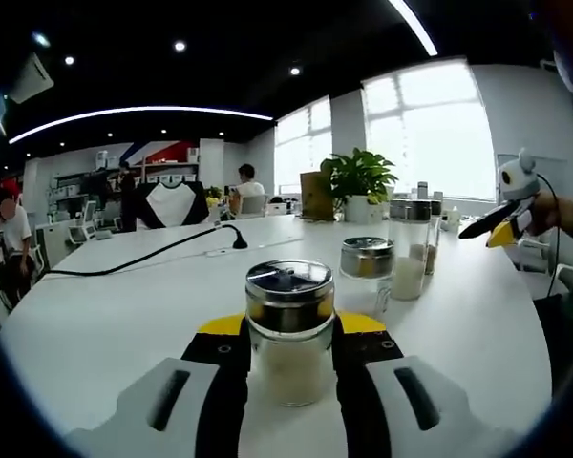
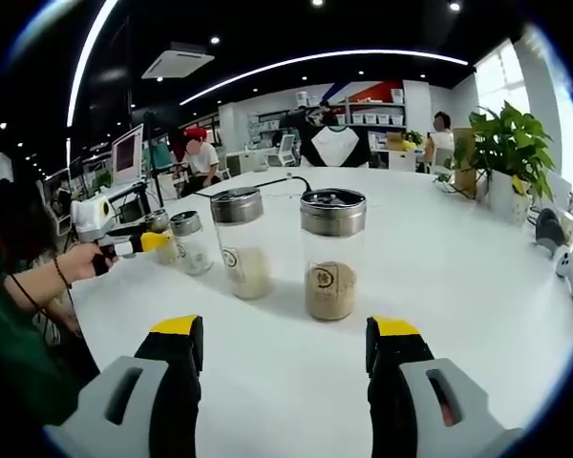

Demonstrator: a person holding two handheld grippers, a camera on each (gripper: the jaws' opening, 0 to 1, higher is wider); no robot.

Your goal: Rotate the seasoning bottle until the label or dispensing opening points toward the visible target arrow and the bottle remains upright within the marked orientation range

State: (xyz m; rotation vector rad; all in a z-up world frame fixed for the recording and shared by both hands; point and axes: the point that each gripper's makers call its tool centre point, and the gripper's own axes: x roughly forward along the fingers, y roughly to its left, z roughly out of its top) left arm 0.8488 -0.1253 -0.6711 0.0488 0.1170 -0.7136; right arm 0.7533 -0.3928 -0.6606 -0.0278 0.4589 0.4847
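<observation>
The left gripper [image 1: 289, 367] fingers pinch a seasoning bottle [image 1: 289, 329] upright on the white worktop [image 1: 124, 305]; the right gripper [image 2: 285, 382] fingers stand spread. Twist slowly, keeping its base flat.

No legible text on anything

Left gripper view sits low on the white table [image 1: 95, 324], close to one seasoning bottle [image 1: 288, 329]. Right gripper view faces back from farther off; both share the bottles.
</observation>
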